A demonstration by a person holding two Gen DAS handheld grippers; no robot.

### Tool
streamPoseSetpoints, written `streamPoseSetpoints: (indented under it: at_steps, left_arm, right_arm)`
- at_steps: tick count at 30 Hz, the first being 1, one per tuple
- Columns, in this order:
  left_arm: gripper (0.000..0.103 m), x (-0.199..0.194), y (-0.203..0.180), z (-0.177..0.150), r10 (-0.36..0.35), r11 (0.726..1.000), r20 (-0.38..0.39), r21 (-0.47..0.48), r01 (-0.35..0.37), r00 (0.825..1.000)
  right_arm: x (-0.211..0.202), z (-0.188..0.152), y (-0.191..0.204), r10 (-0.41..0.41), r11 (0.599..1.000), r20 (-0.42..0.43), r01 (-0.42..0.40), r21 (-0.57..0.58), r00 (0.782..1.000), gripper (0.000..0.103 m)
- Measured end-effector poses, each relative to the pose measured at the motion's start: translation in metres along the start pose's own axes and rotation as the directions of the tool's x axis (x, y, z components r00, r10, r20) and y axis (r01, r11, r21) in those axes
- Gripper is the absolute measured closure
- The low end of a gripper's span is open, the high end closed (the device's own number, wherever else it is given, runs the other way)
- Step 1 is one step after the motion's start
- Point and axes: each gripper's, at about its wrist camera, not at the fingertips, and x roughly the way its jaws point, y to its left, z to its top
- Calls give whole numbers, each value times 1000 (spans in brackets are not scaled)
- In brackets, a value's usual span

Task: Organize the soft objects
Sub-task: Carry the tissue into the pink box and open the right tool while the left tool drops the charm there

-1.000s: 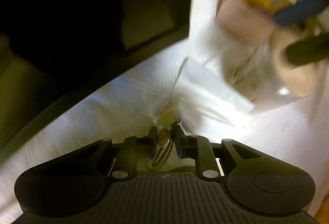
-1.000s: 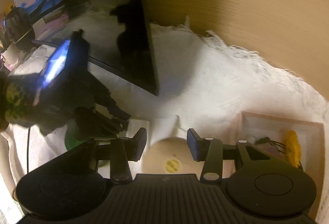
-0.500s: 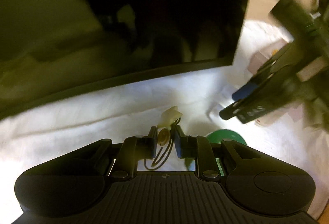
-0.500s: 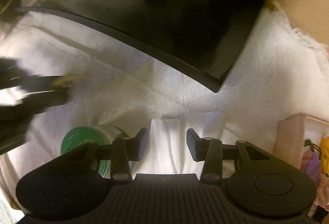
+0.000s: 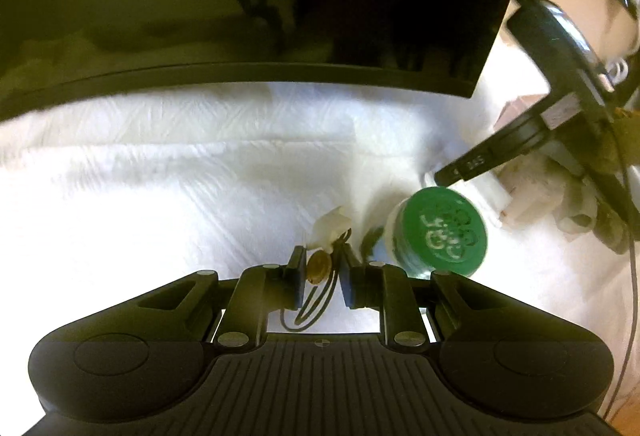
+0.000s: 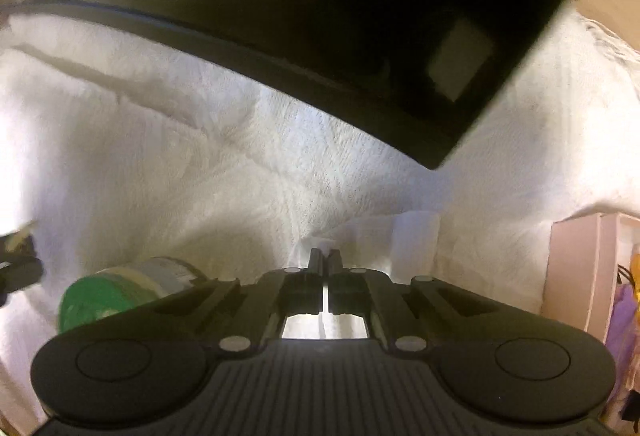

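Observation:
My left gripper (image 5: 322, 266) is shut on a small charm: a brown disc with a cream tag (image 5: 329, 230) and thin dark loops, held above the white towel (image 5: 160, 195). My right gripper (image 6: 325, 260) is shut on a folded white paper tissue (image 6: 416, 242) lying on the towel; its dark fingers (image 5: 472, 167) show at the right of the left wrist view. A pink box (image 6: 580, 268) with soft purple and yellow items stands at the right edge.
A green-lidded jar (image 5: 440, 232) lies on its side just right of my left gripper, also visible at lower left in the right wrist view (image 6: 100, 306). A black monitor (image 5: 280, 15) stands behind on the towel (image 6: 400, 35). A wooden wall is at the far right.
My right gripper has closed on the white tissue. My left gripper has swung right with the charm, bringing the green-lidded jar into fuller view.

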Motion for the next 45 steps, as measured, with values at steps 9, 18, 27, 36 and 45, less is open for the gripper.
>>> streamPoseSetpoints:
  at_steps: [9, 18, 27, 36, 45]
  left_arm:
    - [82, -37, -49, 2, 46, 999, 82, 11, -47, 996]
    - [82, -56, -91, 9, 74, 997, 162, -2, -75, 984]
    - [82, -35, -176, 30, 5, 997, 197, 70, -19, 980]
    - [81, 12, -281, 54, -109, 977, 162, 201, 75, 981]
    - [81, 65, -325, 58, -218, 970, 150, 140, 197, 964]
  right_arm:
    - [-130, -24, -5, 156, 985, 250, -131, -112, 956, 101]
    - [-219, -54, -37, 231, 971, 397, -184, -153, 888, 101]
    - [-272, -89, -106, 181, 983, 500, -135, -126, 847, 101]
    - [-274, -127, -192, 69, 997, 517, -81, 1, 853, 101]
    - [-232, -139, -253, 13, 986, 486, -91, 138, 874, 101]
